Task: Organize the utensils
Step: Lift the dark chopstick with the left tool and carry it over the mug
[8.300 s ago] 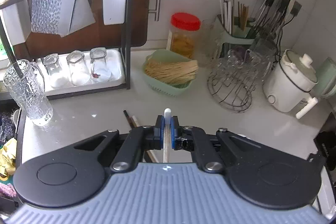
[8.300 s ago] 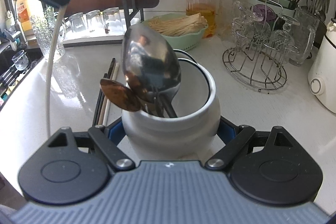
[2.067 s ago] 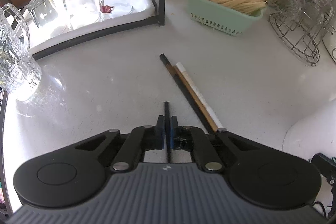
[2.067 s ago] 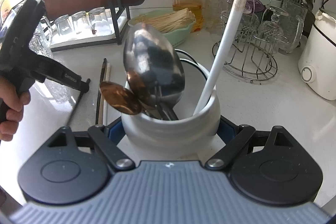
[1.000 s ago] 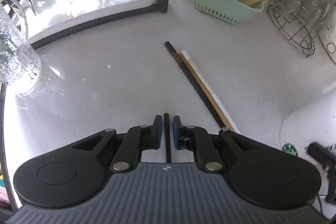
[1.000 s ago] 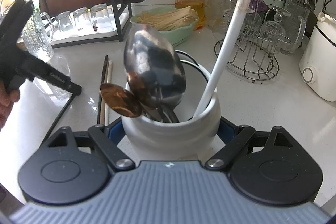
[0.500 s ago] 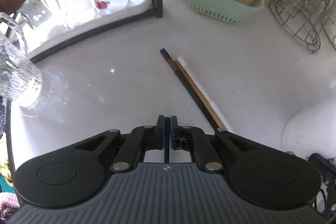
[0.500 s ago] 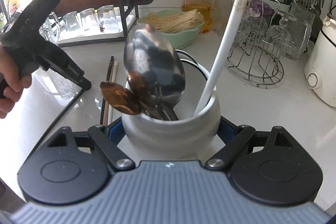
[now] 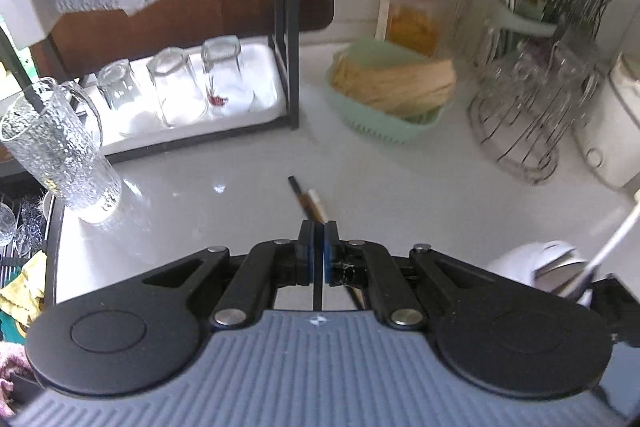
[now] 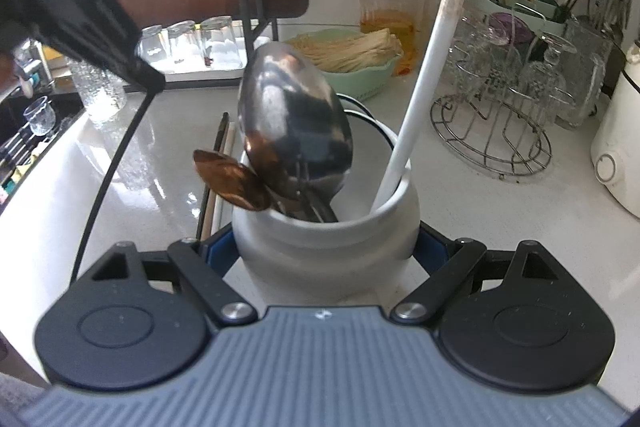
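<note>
Left claw [image 9: 319, 247]: I see jaws clamped on thin black chopstick [image 10: 108, 179], which hangs down toward table [image 9: 240, 195], lifted clear. Jaws have just closed further on it. Right claw [image 10: 326, 251]: jaws spread wide, gripping white ceramic holder [image 10: 326, 251] by its sides. Holder contains large steel spoon [image 10: 294, 123], copper spoon [image 10: 230, 185], long white stick [image 10: 424, 83]. Remaining chopsticks [image 9: 310, 203] lie on table just left of holder. Green basket [image 9: 384, 123] and wire glass rack [image 9: 516, 131] stand farther back.
</note>
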The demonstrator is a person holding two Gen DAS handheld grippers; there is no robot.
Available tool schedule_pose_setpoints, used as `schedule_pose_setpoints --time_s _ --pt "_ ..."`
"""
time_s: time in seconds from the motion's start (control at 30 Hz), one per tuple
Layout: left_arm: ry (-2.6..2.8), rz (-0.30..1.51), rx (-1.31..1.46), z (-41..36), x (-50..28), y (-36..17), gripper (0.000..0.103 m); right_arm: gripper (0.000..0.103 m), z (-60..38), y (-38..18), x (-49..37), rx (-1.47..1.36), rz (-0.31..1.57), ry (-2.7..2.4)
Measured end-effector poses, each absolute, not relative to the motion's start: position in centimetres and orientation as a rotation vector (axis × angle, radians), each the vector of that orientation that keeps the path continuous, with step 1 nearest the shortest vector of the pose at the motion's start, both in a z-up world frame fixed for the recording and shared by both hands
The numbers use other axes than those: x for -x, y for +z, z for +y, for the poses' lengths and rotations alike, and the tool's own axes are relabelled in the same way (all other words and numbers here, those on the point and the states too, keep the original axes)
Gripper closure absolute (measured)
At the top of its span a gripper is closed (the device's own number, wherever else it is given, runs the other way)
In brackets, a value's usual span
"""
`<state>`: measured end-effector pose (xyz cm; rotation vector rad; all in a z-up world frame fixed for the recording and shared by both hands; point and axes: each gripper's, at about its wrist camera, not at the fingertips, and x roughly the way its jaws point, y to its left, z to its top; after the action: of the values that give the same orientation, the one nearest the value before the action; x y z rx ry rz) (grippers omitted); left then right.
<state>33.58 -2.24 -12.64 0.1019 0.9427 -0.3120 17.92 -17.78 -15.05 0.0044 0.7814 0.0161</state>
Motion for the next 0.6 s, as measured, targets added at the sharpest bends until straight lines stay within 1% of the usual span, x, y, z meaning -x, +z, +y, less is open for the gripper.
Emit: schedule_pose_setpoints --time_s 0.3,0.6 --pt "-0.331 0.836 -0.022 -1.4 -29.6 -8.0 0.098 0.012 -18.0 -15.2 -18.3 0.011 0.758 0.067" --pt "-0.322 0.781 0.023 -0.4 -26.6 -5.4 0.098 0.012 -17.9 -15.2 -18.9 0.018 0.759 0.085"
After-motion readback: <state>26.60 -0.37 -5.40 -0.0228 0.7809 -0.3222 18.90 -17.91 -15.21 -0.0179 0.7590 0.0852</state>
